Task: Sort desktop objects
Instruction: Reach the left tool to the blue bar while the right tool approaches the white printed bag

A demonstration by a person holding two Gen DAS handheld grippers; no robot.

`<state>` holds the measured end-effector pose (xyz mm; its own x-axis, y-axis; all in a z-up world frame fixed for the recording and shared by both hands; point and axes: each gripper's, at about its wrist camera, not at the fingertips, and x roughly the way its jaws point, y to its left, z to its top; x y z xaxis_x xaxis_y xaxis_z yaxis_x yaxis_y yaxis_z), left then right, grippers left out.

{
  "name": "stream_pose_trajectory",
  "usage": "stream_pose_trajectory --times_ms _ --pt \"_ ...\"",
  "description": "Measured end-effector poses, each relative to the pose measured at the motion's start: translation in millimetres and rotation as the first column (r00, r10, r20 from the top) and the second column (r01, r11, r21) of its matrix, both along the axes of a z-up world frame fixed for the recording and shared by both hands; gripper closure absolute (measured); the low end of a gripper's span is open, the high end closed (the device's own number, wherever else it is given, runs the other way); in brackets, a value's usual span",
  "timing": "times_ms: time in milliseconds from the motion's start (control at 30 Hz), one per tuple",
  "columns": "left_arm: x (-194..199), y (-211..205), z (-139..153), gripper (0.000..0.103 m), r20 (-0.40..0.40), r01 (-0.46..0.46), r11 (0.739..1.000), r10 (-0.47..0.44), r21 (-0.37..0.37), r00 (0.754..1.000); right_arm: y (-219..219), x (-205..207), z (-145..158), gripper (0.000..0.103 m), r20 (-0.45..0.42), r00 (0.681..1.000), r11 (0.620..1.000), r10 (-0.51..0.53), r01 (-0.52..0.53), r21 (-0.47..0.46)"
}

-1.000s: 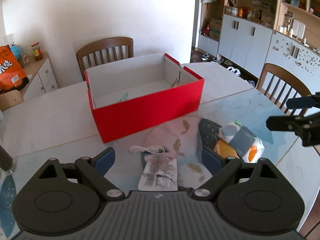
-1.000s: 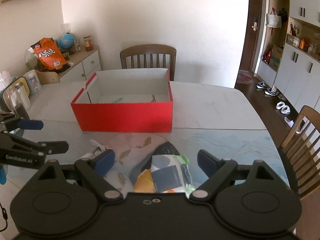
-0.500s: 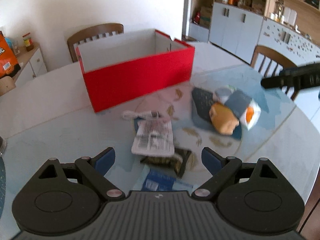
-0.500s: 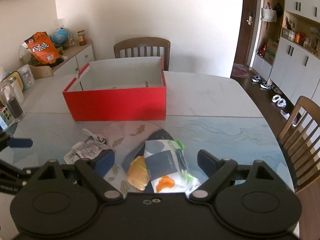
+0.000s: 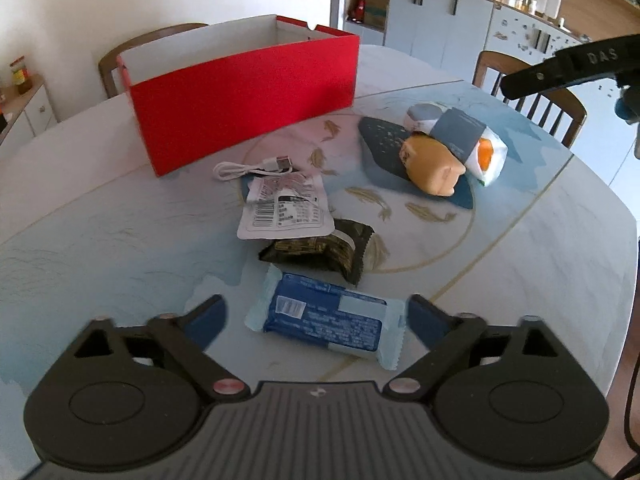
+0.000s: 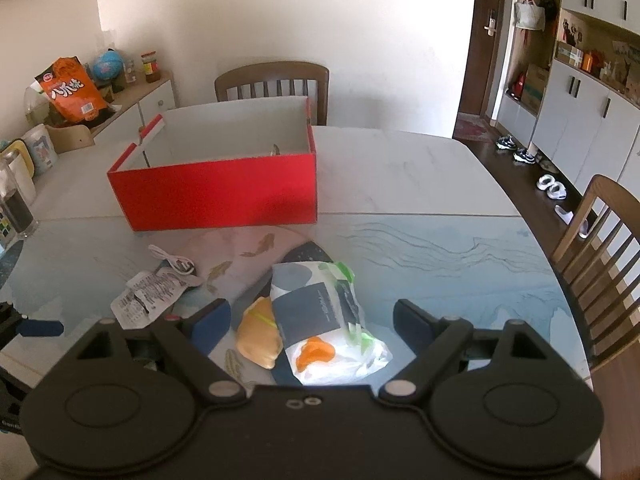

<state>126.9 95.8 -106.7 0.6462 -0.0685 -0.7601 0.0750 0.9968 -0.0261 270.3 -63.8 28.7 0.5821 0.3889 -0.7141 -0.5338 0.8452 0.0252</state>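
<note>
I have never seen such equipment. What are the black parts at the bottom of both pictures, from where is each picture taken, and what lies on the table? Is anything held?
The black parts are two hand-held grippers; a person carries one in each hand. Each has a camera looking forward along its two fingers, so each picture shows its own gripper at the bottom.

In the left view, the left gripper is open, and its jaws have just been opening. A blue snack packet lies between them, not gripped. Beyond it are a dark packet, a white sachet, a white cable and the red box.

In the right view, the right gripper is open over a white patterned bag and a yellow soft toy.

Everything rests on the table. Nothing is held.
</note>
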Motion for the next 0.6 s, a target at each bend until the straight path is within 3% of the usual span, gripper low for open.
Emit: stream_pose_trajectory --times_ms 267,600 --pt "5 -3 -14 0.000 -0.003 0.067 0.998 -0.067 -0.011 0.998 -2 14 -14 0.015 -0.022 0.999 0.999 -0.029 0.028 -0.022" --pt "18 -1 -26 0.000 -0.009 0.079 0.997 -0.079 -0.011 0.997 3 33 -35 0.017 -0.056 0.998 0.998 -0.043 0.040 -0.047"
